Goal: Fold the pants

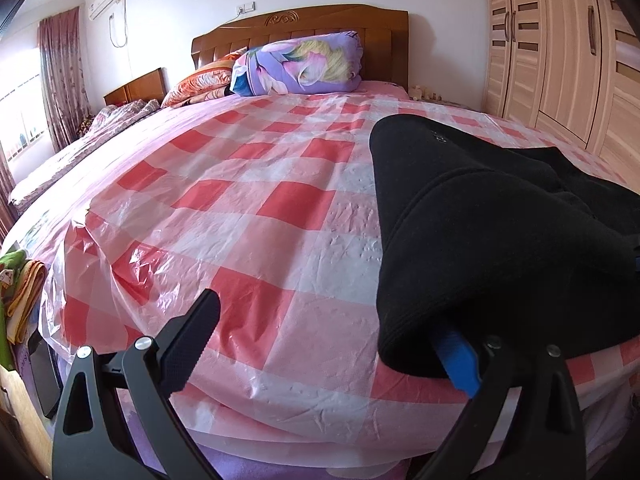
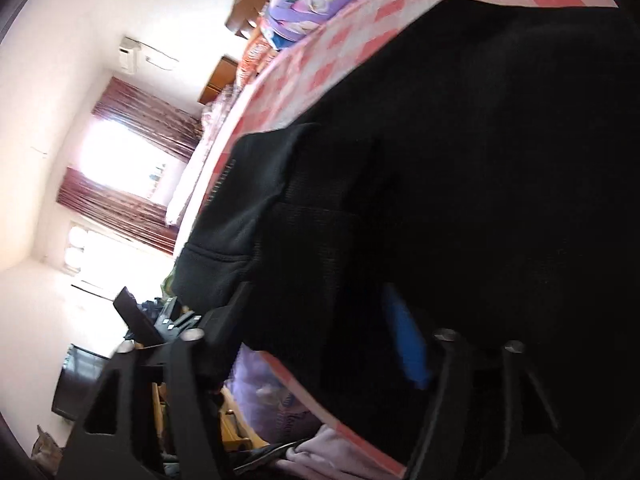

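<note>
Black pants lie bunched on the right side of the bed, over its red and pink checked plastic sheet. My left gripper stands open at the bed's near edge. A pants hem drapes over its blue-padded right finger, and its left finger is bare above the sheet. In the rolled right wrist view the pants fill most of the picture. My right gripper is open, with black cloth lying between its wide-set fingers and over the blue pad.
A purple floral bolster and an orange pillow lie by the wooden headboard. A wardrobe stands at the right. Folded cloths sit off the bed's left corner. A curtained window is bright.
</note>
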A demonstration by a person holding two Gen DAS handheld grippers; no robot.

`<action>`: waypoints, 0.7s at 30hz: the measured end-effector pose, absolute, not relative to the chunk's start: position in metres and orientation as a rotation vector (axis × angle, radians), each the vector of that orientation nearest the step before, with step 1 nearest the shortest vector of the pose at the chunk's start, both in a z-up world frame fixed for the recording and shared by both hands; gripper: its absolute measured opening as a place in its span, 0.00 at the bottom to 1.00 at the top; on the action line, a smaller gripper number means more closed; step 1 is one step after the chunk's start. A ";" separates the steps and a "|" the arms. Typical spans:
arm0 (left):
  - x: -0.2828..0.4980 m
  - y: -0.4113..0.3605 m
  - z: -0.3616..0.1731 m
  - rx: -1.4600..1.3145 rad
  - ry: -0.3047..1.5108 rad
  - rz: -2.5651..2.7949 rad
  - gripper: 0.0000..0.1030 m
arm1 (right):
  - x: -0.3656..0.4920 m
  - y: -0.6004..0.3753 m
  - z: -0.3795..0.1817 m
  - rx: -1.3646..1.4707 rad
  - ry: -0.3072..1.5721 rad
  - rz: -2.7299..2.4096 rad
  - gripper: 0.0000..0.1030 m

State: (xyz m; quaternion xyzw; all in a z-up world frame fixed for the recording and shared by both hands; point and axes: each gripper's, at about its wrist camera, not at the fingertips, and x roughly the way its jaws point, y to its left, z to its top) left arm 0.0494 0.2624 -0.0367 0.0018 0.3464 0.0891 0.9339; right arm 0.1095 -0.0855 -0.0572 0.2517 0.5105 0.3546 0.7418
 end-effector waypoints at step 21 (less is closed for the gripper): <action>0.049 0.289 -0.049 -0.196 0.734 0.109 0.99 | 0.137 -0.060 -0.047 0.577 1.127 0.839 0.22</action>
